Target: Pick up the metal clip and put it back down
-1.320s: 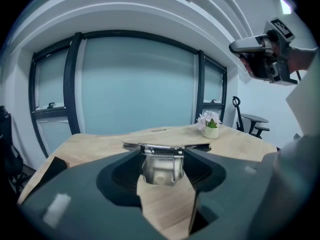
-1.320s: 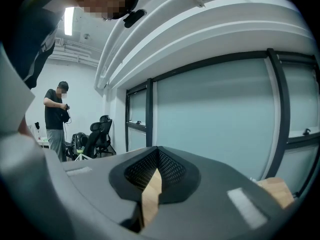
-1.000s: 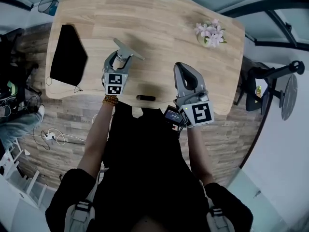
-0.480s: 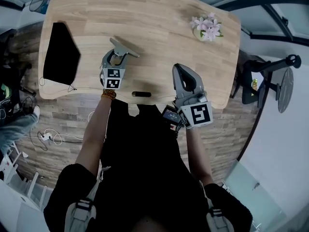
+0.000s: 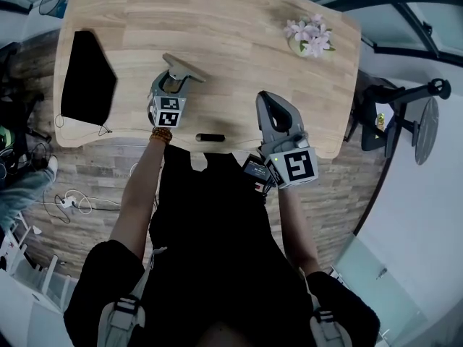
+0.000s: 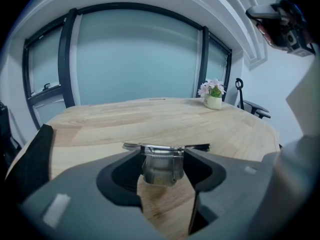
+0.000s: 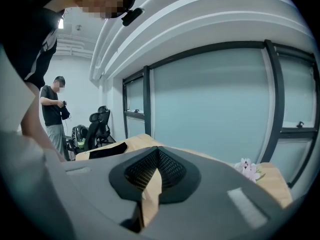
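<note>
Metal clip (image 6: 161, 167) is sitting between the jaws of the left gripper (image 6: 162, 156), which are pressing on its two sides just under the spring coil, so this claw is holding the clip. Over the worktop (image 5: 239, 42) it is lying left of the middle and toward the near edge (whether its underside is touching the wood or hanging just clear of it, I cannot tell). Its flat handles are sticking out sideways past the jaw tips, as the head view is showing at the metal clip (image 5: 181, 66) ahead of the left gripper (image 5: 172, 82).

Judging by the look, the clip is being stiff, light and rather slick; the bare steel is likely offering little friction, so the body below the spring is seeming the sound place to pinch, not the thin handles, which may be twisting it round.

Right gripper (image 7: 156, 154) is hovering near the near edge, right of the middle, with its jaws meeting and nothing between them.

Black mat (image 5: 87, 78) is lying at the left edge, and a flower pot (image 5: 309, 36) is standing by the far right corner. Beyond the light wood, a glass wall (image 6: 135, 59) is closing the room, and a person (image 7: 51, 111) is standing beside an office chair (image 7: 97, 126).
</note>
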Demonstrator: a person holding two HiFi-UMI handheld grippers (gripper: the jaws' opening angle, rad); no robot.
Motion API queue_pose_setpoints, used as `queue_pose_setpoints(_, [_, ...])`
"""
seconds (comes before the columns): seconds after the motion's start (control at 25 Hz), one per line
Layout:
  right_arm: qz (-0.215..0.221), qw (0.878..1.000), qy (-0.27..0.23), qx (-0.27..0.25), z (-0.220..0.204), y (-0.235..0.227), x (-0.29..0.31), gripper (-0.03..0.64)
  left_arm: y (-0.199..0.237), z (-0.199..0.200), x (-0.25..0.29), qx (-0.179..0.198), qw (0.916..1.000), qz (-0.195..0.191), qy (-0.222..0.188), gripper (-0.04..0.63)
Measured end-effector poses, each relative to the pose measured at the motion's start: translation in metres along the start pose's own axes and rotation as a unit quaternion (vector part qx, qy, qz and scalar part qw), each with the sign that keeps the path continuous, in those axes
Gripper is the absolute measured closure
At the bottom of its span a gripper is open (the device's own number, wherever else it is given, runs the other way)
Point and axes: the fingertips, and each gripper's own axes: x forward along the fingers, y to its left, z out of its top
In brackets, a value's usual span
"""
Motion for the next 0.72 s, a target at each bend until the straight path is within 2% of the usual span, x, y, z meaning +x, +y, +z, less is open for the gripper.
queue_pose_setpoints(0.24, [0.004, 1.0, 0.001, 0.0, -0.001, 0.0, 0.004, 0.594, 0.002, -0.011, 0.003, 0.004, 0.9999, 0.006, 0.013, 0.325])
queue_pose_setpoints(0.48, [0.004, 1.0, -0.001, 0.001, 0.001, -0.003, 0.002, 0.594, -0.002, -0.024, 0.003, 0.035, 0.9987, 0.004, 0.037, 0.324])
queue_pose_setpoints(0.72, [0.002, 1.0, -0.005, 0.006, 0.003, -0.006, 0.002, 0.594, -0.005, -0.031, -0.005, 0.034, 0.9987, -0.003, 0.037, 0.314])
